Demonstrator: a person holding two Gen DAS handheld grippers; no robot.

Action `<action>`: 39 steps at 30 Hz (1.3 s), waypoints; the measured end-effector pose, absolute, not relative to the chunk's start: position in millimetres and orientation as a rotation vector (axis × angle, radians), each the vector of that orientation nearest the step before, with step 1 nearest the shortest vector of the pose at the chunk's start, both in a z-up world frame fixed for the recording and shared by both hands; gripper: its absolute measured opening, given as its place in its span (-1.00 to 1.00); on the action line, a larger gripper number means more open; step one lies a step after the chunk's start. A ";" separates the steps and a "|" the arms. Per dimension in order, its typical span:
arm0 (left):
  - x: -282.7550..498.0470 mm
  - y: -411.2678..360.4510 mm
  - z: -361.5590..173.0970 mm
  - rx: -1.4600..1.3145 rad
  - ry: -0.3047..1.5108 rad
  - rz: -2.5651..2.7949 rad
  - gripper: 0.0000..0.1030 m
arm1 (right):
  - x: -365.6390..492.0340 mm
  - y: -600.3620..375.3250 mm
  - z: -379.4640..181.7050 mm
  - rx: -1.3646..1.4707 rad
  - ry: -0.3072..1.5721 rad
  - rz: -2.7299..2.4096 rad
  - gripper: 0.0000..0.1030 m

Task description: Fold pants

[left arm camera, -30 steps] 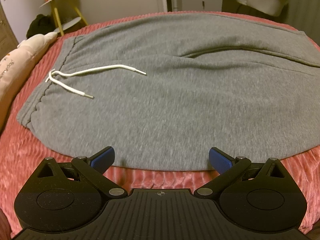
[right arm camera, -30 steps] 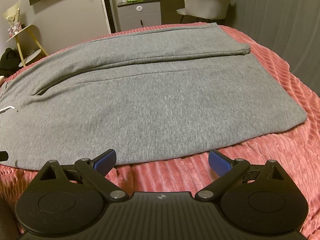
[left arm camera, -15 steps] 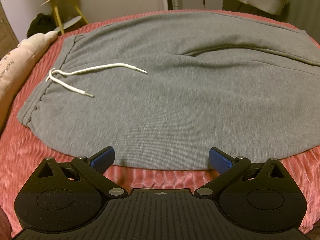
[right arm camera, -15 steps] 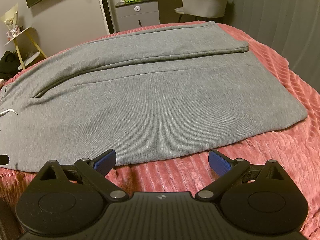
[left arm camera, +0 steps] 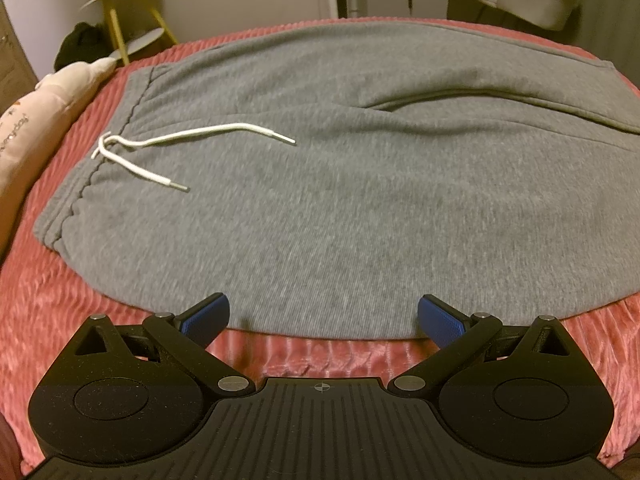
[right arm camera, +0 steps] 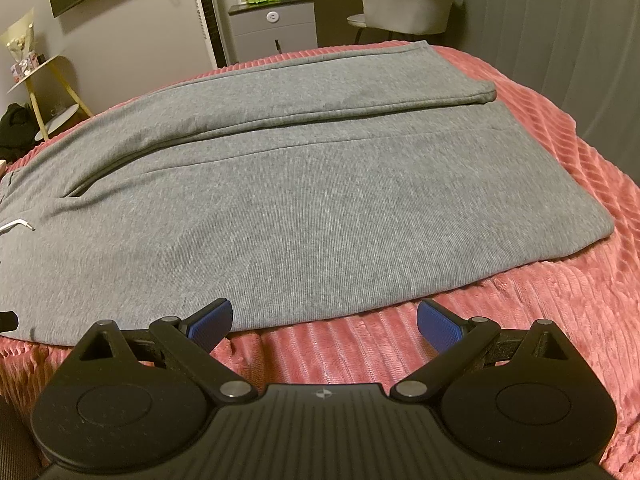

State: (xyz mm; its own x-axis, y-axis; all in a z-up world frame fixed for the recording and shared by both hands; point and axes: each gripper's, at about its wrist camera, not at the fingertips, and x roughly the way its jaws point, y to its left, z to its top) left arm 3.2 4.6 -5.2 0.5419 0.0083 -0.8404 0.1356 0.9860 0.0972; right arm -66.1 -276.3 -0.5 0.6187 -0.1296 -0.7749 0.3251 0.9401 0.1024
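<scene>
Grey sweatpants (left arm camera: 340,184) lie flat on a pink ribbed bedspread (left arm camera: 60,300), waistband to the left, legs running right. A white drawstring (left arm camera: 168,148) lies loose on the waist area. In the right wrist view the legs (right arm camera: 280,208) lie side by side, cuffs at the right. My left gripper (left arm camera: 323,318) is open and empty, just above the pants' near edge by the hip. My right gripper (right arm camera: 324,320) is open and empty at the near edge of the front leg.
A pale pillow (left arm camera: 36,120) lies at the left of the bed. A yellow-legged side table (left arm camera: 128,24), a grey cabinet (right arm camera: 276,28) and an upholstered chair (right arm camera: 408,4) stand beyond the bed. A curtain (right arm camera: 560,40) hangs at the right.
Both grippers have shifted slightly; the right view has edged a little lower and closer to the near leg. The pants have not moved and both grippers stay open.
</scene>
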 end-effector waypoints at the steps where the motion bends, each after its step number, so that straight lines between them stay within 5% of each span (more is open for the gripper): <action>1: 3.0 4.8 -5.2 0.156 0.997 -0.075 1.00 | -66.0 -276.3 -0.4 0.243 0.866 -0.264 0.92; 39: 7.5 7.4 -6.9 0.137 1.021 -0.061 1.00 | -63.7 -281.3 -3.0 0.281 0.880 -0.271 0.92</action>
